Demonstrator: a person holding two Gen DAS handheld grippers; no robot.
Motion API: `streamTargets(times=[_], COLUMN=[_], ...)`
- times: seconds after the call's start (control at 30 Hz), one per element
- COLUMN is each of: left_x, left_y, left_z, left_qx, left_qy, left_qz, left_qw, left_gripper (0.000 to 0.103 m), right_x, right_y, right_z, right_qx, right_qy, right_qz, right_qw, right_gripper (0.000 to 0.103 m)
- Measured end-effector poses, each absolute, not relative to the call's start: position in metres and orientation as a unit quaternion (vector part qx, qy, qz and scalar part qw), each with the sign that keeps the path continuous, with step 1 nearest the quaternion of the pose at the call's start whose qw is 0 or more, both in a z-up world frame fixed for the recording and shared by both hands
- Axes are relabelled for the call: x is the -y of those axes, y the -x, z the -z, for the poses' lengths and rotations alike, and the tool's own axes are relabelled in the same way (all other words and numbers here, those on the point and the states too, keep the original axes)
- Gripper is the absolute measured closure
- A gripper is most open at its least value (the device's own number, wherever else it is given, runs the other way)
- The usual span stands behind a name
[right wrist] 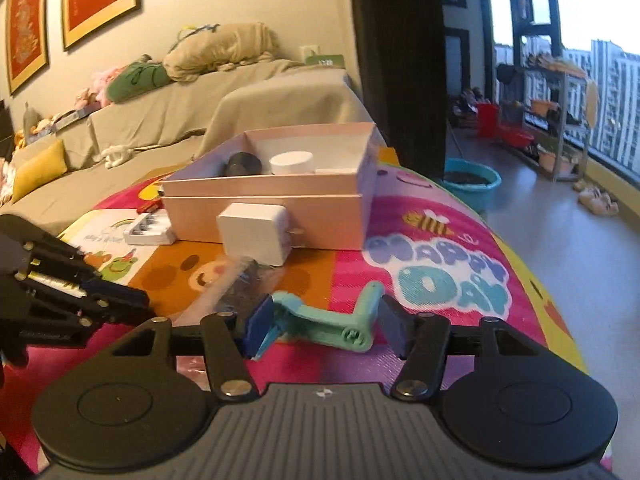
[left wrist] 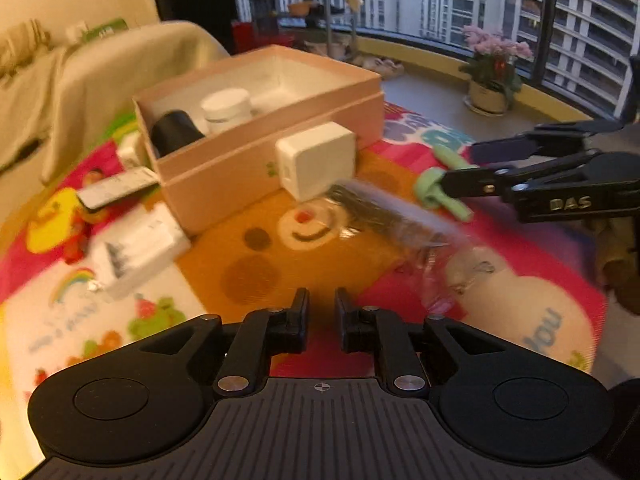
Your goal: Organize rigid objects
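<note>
- Your right gripper (right wrist: 324, 326) is down low on the mat (right wrist: 420, 224), fingers spread wide, with the green part (right wrist: 324, 320) lying between them.
- The left pad (right wrist: 258, 326) is already touching or just beside one end of the green part; the right pad stands a little apart from the other end.
- In the left wrist view, that green part (left wrist: 438, 196) lies to the right of the box (left wrist: 256, 160), well apart from it.
- Your left gripper (left wrist: 322, 312) hovers empty, fingers nearly closed with a narrow gap, holding nothing.
- The box already holds a black cylinder (left wrist: 174, 132) and a white jar (left wrist: 227, 109).
- A white cube (left wrist: 318, 160) rests against the box's front wall, and a clear bag (left wrist: 384, 220) lies on the mat in front of it.
- My read: you're mid-grasp on the green part.
- Centre it before squeezing; it's an odd bent shape, so it could twist out.
- Close slowly, lift straight, and clear the white cube on the way to the box.
- Keep the left gripper back from the bag while the right one works.
</note>
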State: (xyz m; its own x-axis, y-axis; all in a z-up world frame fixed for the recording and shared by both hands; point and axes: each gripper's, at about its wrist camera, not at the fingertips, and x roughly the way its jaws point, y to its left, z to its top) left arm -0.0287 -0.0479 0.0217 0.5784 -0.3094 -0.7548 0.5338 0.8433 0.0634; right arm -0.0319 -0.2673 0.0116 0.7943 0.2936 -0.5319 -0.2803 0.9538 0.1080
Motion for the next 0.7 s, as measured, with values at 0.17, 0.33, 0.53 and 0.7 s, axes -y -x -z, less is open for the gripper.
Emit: streamTargets(times=[0.17,0.33,0.53,0.7], left_x=[0.061,0.070,0.072,0.073], left_y=[0.026,0.029,0.017,0.008], left_z=[-0.019,-0.017,-0.017,-0.017], left_qx=[-0.410,-0.417,-0.437,-0.448], left_qy=[-0.114,-0.107,-0.050,-0.026], left_qz=[0.279,0.315,0.320,0.333], left_qw=[0.861,0.846,0.839,0.830], left_gripper=[0.079,0.053,0.044,0.040], right_x=[0.268,0.275,0.287,0.290], right_y=[0.030,0.027,0.022,0.026], right_z=[-0.009,-0.008,-0.005,-0.009], right_qx=[-0.288,-0.296,-0.306,-0.293], right_qy=[-0.018,-0.039,-0.081,-0.087], right_qz=[-0.146,-0.148,-0.147,-0.138], right_qw=[0.946,0.943,0.937,0.942], right_gripper=[0.041,0.036,0.034,0.034])
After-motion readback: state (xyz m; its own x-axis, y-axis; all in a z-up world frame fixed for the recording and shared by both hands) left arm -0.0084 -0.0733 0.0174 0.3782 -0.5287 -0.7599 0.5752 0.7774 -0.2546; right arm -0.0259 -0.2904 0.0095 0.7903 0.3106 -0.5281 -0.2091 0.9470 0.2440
